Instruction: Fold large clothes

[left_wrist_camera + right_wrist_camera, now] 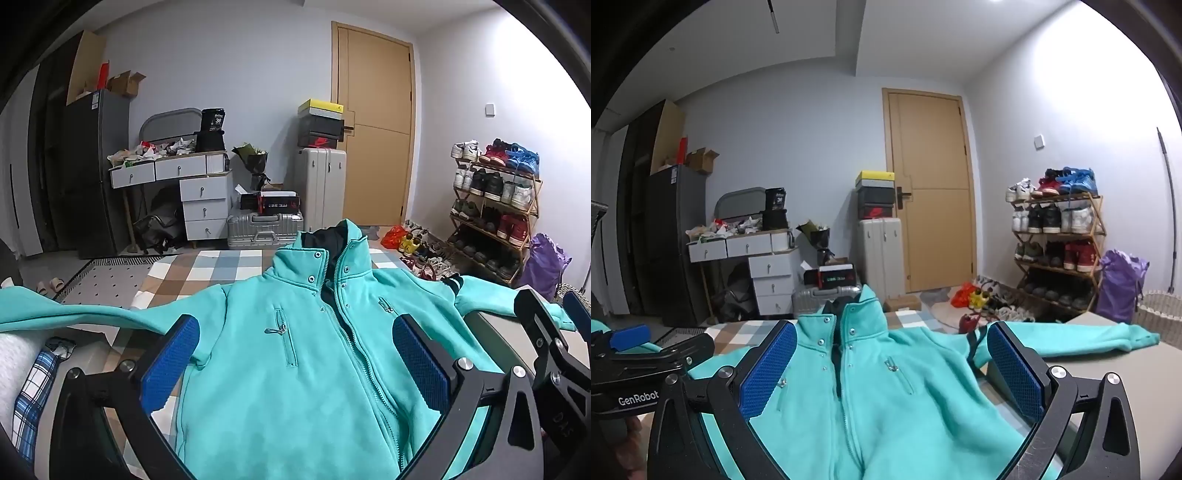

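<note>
A turquoise zip-up jacket [295,369] lies flat, front up, collar away from me, on a grey table [491,332]. Its sleeves spread out to both sides. My left gripper [295,332] hovers wide open above the jacket's chest with nothing between its blue pads [173,354]. In the right wrist view the same jacket [886,387] fills the lower middle, and my right gripper [892,343] is also wide open over it, holding nothing. The right gripper [550,332] shows at the right edge of the left wrist view; the left gripper [646,350] shows at the left edge of the right one.
A checkered cloth [221,262] lies under the jacket's collar end. Beyond stand a white drawer desk [192,192], suitcases [321,184], a wooden door [373,125] and a shoe rack [495,210] with a purple bag [543,262]. Blue plaid fabric [33,391] sits at the left.
</note>
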Motion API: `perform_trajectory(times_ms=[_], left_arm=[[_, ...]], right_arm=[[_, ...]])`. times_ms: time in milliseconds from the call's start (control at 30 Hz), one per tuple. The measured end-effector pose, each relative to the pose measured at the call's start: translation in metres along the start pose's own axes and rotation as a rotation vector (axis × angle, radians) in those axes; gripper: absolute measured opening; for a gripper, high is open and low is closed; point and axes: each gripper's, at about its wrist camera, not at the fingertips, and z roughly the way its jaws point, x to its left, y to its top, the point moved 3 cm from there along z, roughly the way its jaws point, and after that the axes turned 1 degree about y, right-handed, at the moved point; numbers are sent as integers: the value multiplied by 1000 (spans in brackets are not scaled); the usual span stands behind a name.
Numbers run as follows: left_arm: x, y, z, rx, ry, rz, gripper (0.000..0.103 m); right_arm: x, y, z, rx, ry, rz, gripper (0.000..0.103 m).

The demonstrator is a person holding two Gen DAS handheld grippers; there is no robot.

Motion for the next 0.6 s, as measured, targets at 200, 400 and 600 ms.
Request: perform_trajectory(times_ms=[200, 400, 600], left_arm=[[2, -3, 1, 8, 0, -17, 102], [4, -2, 0, -5, 4, -12, 102], [4, 0, 0, -10, 6, -6, 102]], right_arm=[[0, -1, 0, 0, 2, 1, 103], [2, -1, -1, -4, -1, -5, 103], [2, -2, 0, -4, -1, -4, 103]])
